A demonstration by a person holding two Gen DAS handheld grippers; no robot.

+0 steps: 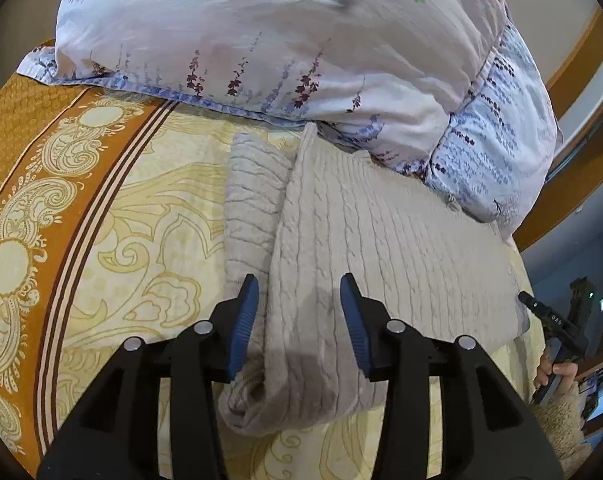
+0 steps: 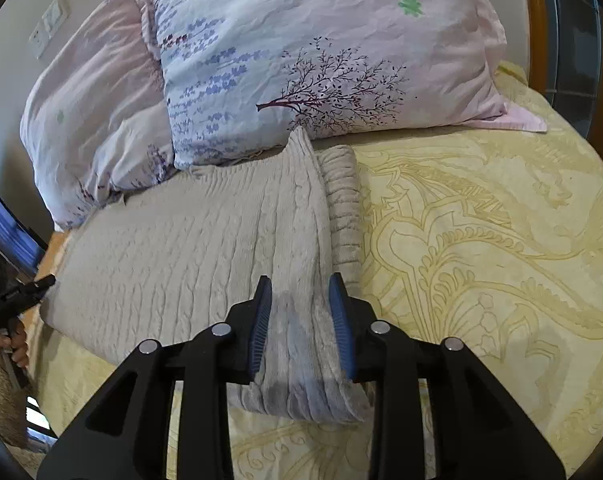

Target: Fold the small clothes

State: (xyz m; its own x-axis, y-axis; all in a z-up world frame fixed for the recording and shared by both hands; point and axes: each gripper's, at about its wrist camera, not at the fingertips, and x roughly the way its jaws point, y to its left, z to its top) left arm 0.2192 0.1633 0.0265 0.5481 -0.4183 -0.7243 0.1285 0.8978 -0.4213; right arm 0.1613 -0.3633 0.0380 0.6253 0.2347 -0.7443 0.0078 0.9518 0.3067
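Observation:
A beige cable-knit sweater (image 1: 381, 240) lies flat on the yellow patterned bedspread (image 1: 141, 220), its top edge against the pillows. In the left wrist view a long fold runs down its left side, and my left gripper (image 1: 299, 300) hangs open over that fold, blue pads on either side of the ridge. In the right wrist view the same sweater (image 2: 181, 240) has a folded strip along its right side. My right gripper (image 2: 299, 300) is open above that strip, with fabric between its pads but not pinched.
Floral pillows (image 1: 281, 40) (image 2: 321, 60) are piled just behind the sweater. A hand (image 1: 557, 372) holds a black tool tip (image 1: 549, 316) at the sweater's right edge; a similar tool (image 2: 21, 292) shows at its left edge. An orange border (image 1: 33, 140) edges the bedspread.

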